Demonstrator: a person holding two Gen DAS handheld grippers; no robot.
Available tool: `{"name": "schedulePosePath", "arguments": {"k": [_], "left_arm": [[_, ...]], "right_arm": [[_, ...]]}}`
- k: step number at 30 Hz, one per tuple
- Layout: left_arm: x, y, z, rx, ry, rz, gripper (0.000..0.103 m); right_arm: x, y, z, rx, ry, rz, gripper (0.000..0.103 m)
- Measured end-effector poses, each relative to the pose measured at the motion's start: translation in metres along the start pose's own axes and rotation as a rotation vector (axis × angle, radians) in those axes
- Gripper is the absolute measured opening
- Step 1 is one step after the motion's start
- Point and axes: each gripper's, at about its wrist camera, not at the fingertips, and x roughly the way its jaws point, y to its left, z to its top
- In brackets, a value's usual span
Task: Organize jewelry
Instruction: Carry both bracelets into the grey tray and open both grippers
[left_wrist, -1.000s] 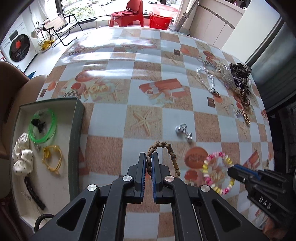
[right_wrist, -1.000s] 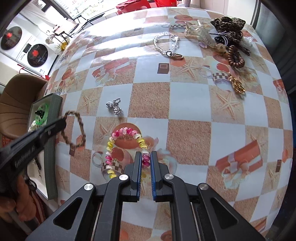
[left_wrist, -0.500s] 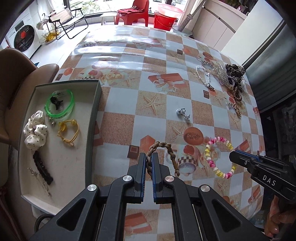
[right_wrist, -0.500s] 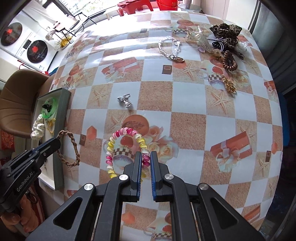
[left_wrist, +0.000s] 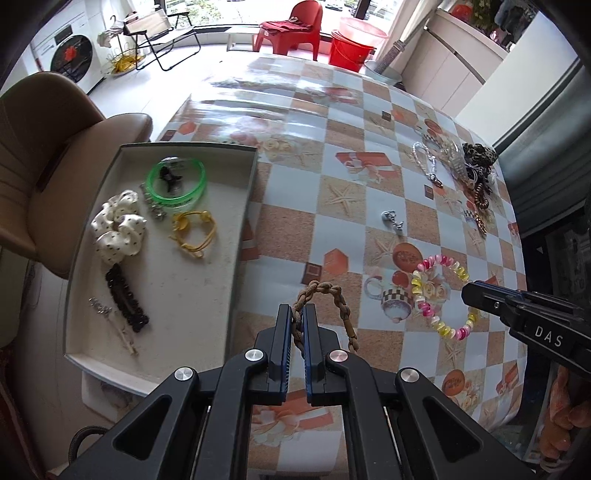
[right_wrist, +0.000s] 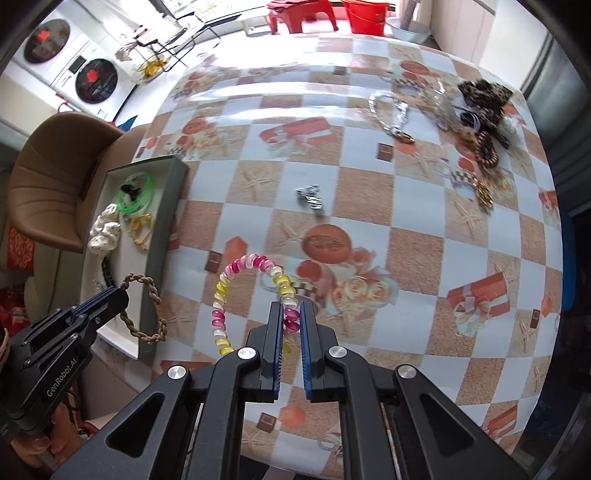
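My left gripper is shut on a brown braided bracelet and holds it above the table, just right of the grey tray. In the right wrist view the bracelet hangs over the tray's near edge. My right gripper is shut on a pink, yellow and white spiral hair tie, lifted over the table; it also shows in the left wrist view. The tray holds a green bangle, a white dotted scrunchie, a yellow cord bracelet and a black chain.
A small silver piece lies mid-table. A silver chain, a leopard scrunchie, a brown coil tie and other pieces are piled at the far right. A brown chair stands left of the table.
Both grippers have pulled back and to the left with their pieces held. The tray has come further into view, and the braided bracelet is now close beside the tray's edge.
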Motion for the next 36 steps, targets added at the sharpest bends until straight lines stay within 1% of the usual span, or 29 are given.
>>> {"name": "schedulePosePath", "arguments": {"k": [12,23,29,36], "left_arm": [[-0.020,0.061,-0.016,-0.112,-0.032,0.039,0.009],[-0.022,0.106,-0.027,-0.194,-0.040,0.063,0.009],[-0.019,0.123,-0.031,-0.229,-0.038,0.069,0.009],[-0.012,0.138,-0.031,-0.258,-0.033,0.078,0.009]], "right_arm": [[0.000,0.066,0.008,-0.123,-0.001,0.022,0.009],[0.009,0.125,0.016,-0.231,0.007,0.043,0.009],[0.016,0.149,0.017,-0.285,0.018,0.048,0.009],[0.025,0.161,0.022,-0.312,0.033,0.048,0.009]]}}
